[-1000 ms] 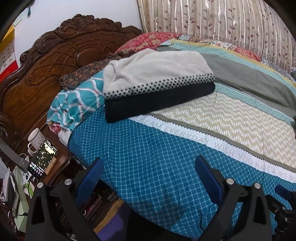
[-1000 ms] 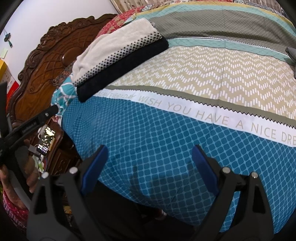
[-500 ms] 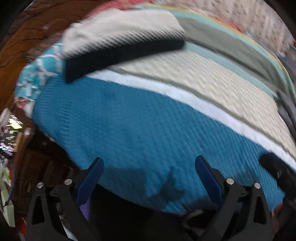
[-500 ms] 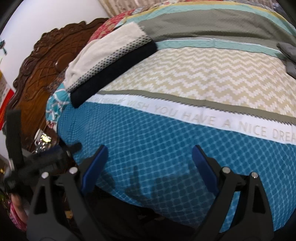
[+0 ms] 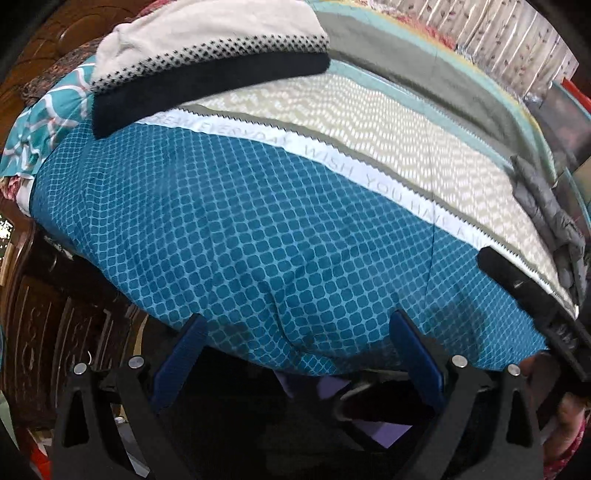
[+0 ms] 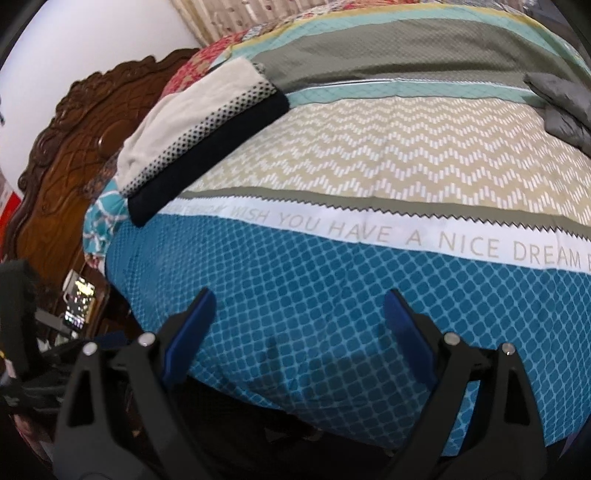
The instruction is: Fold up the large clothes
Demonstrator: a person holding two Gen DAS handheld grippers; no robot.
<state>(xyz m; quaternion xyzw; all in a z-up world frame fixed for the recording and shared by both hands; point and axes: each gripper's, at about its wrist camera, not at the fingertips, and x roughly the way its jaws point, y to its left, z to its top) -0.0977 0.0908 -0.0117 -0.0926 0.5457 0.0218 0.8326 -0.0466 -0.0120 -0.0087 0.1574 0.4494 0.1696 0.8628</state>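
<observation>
A folded white and black sweater (image 5: 207, 55) lies at the head of the bed on the pillows; it also shows in the right wrist view (image 6: 199, 129). A crumpled grey garment (image 5: 546, 206) lies at the bed's far right edge, seen too in the right wrist view (image 6: 561, 99). My left gripper (image 5: 299, 332) is open and empty over the bed's near edge. My right gripper (image 6: 299, 306) is open and empty, also over the near edge. The right gripper's body (image 5: 524, 295) shows at the right of the left wrist view.
The bed is covered by a blue, beige and grey bedspread (image 6: 332, 280) with printed words. A carved wooden headboard (image 6: 74, 147) stands at the left. A lit phone (image 6: 79, 302) rests on the nightstand. Curtains (image 5: 498, 33) hang behind the bed.
The left gripper has swung right and tilted down toward the bed, so the nightstand left its view and the grey garment came in. The right gripper has turned slightly right. Both stay open.
</observation>
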